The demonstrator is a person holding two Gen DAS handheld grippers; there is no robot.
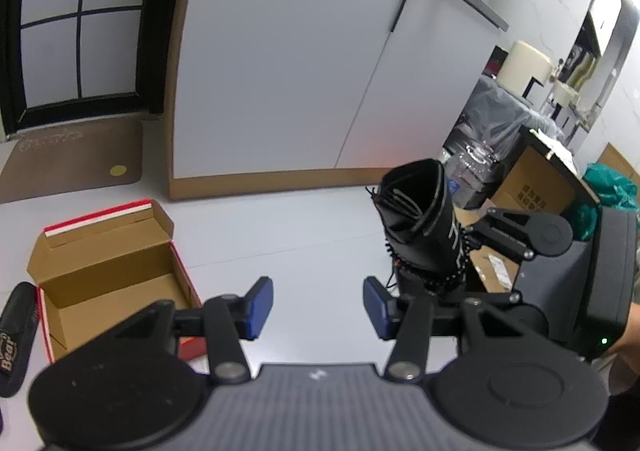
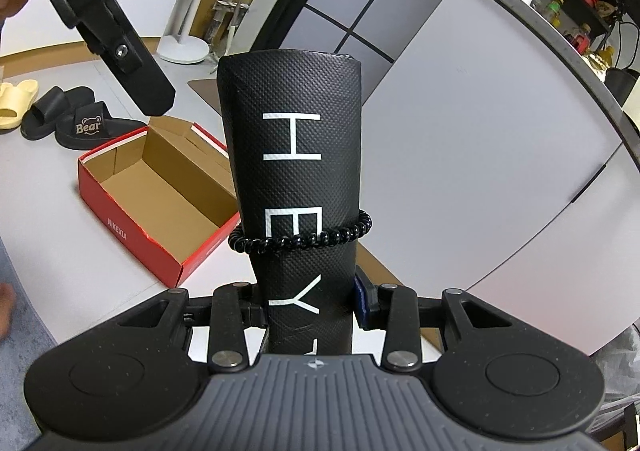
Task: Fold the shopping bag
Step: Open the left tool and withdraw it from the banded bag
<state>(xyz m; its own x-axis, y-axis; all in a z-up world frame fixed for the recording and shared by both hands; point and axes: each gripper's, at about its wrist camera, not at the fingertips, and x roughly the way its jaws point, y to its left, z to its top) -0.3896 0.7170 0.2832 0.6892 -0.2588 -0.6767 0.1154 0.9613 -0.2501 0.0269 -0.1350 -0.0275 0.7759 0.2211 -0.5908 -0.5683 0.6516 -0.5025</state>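
Two tongs are at work, one in each hand. On the right, the right tongs [image 2: 310, 309] are squeezing a rolled-up black shopping bag [image 2: 294, 155]. One finger presses on each side of the roll, low down near its bottom end. The roll stands up and away from these tongs. It has white letters running down it. A black curly hair band [image 2: 300, 239] goes all the way around the roll, a little above the fingers, and keeps it rolled.

Over on the left, the left tongs [image 1: 318, 309] are let go and empty. Their blue pads [image 1: 260, 307] stand apart with only the white floor [image 1: 296, 235] showing between them. The rolled bag [image 1: 420, 219] is ahead of these tongs and off to their right, not touching them. From this side you can look down into the open top of the roll. The right tongs [image 1: 476, 239] reach in from the right to hold it.

An open red shoe box [image 1: 108, 275] sits on the floor ahead and to the left of the left tongs. It has nothing in it. From the right tongs, the same box [image 2: 160, 203] is to the left of the bag. Black slippers [image 2: 68, 123] lie farther off, past the box. A white cupboard [image 1: 296, 63] stands behind it all.
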